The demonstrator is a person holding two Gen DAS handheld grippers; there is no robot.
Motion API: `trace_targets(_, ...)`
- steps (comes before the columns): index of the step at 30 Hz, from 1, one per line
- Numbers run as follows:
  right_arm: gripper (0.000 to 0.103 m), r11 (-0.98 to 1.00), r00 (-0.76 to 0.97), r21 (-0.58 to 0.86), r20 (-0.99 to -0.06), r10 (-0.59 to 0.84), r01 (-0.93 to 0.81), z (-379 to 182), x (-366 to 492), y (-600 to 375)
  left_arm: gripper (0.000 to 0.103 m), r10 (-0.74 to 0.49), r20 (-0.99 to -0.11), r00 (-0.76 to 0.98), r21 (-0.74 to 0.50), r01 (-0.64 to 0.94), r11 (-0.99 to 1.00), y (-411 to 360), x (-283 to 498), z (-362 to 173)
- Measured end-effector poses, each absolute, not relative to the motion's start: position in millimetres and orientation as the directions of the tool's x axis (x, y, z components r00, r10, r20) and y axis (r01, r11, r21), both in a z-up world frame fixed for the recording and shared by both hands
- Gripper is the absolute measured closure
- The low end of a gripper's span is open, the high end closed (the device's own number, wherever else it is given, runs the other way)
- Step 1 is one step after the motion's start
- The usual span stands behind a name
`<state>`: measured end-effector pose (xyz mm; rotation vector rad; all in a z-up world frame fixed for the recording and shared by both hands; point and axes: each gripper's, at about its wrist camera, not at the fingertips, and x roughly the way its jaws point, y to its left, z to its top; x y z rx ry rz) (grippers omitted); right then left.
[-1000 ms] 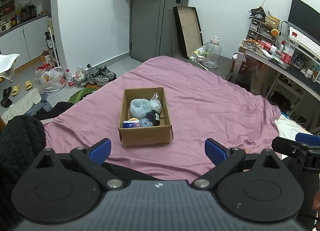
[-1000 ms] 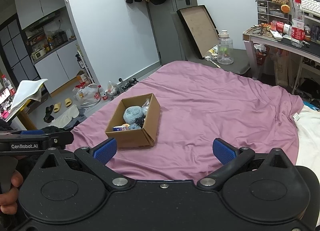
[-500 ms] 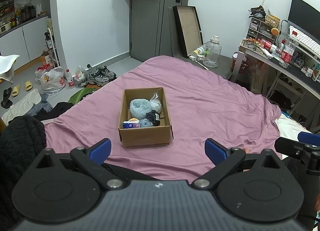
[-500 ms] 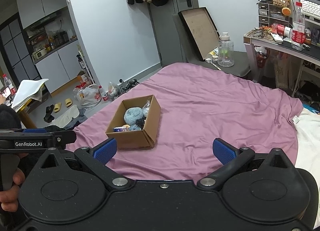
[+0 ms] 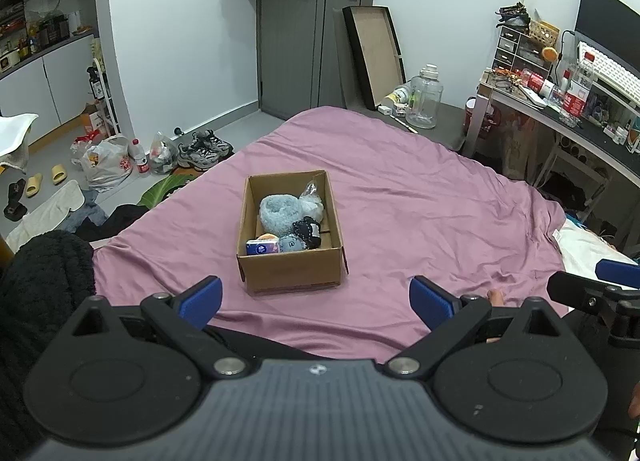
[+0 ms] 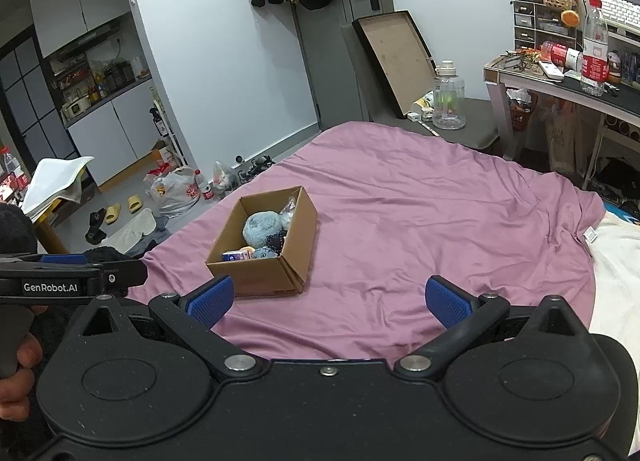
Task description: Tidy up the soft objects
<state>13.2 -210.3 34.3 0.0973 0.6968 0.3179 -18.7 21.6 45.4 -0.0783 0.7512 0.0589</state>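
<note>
An open brown cardboard box (image 5: 292, 245) sits mid-way across the mauve bedsheet (image 5: 420, 197), holding a fluffy pale-blue plush ball (image 5: 278, 213), a dark knitted bundle (image 5: 306, 233) and a blue tissue pack (image 5: 262, 248). My left gripper (image 5: 316, 297) and right gripper (image 6: 327, 299) hover near me, both spread wide and empty.

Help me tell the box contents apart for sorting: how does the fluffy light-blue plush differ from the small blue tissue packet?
The fluffy light-blue plush is round, fuzzy and much larger; the small blue tissue packet is flat-sided, smooth and printed. The plush sits mid-box; the packet lies against the near wall. Both are inside the brown cardboard box on the purple bedsheet.
</note>
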Motion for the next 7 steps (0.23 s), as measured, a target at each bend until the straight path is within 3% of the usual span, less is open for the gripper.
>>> trace_targets(7, 0.000, 0.947, 0.719, 0.199, -0.616, 0.320, -0.251, 32.4, 14.4, -212.4, 0.004, 0.023, -0.685, 0.728, -0.041, -0.071, 0.997, 17.1, -17.1, 45.2)
